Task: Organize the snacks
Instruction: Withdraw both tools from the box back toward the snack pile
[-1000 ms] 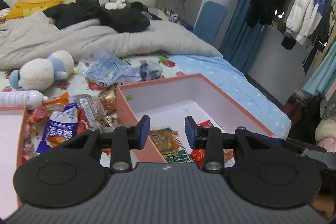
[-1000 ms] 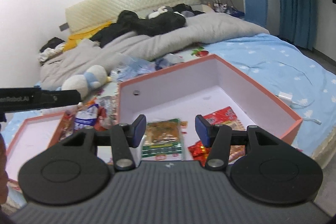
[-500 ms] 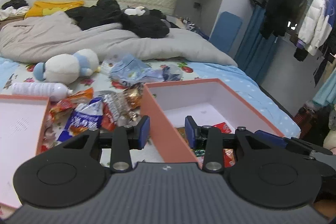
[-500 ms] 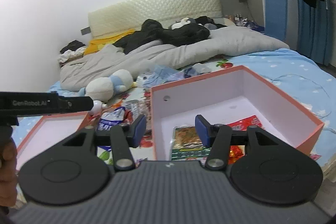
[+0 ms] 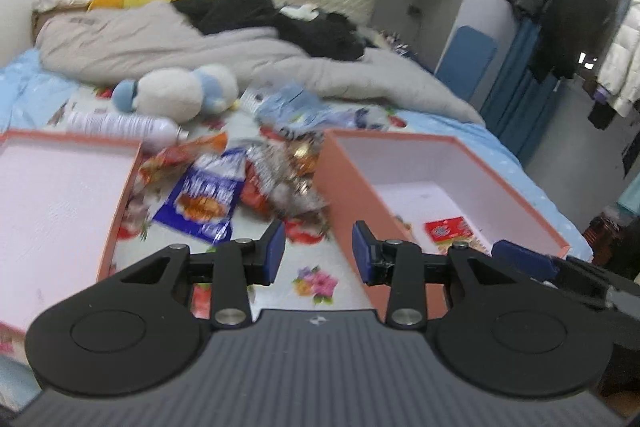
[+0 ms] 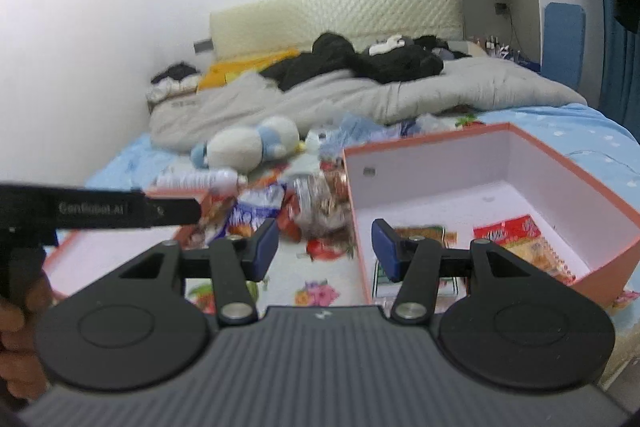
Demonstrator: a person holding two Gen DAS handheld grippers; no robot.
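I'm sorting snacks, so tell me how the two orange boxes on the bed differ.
The right box is deep with tall walls; the left box is shallow, like a lid. The right box already holds snack packets; the left box shows none. Both are orange outside, white inside, flanking the snack pile.

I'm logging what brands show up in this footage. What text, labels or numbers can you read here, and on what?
"GenRobot.AI": white letters on the black body of the left tool, slightly blurred, seen in the right wrist view.
Blue snack bag: white print, too blurred to read.
Red snack packet in the deep box: print too blurred to read.
White bottle: label print too small to read.
Grey quilt: a small mark, unreadable.
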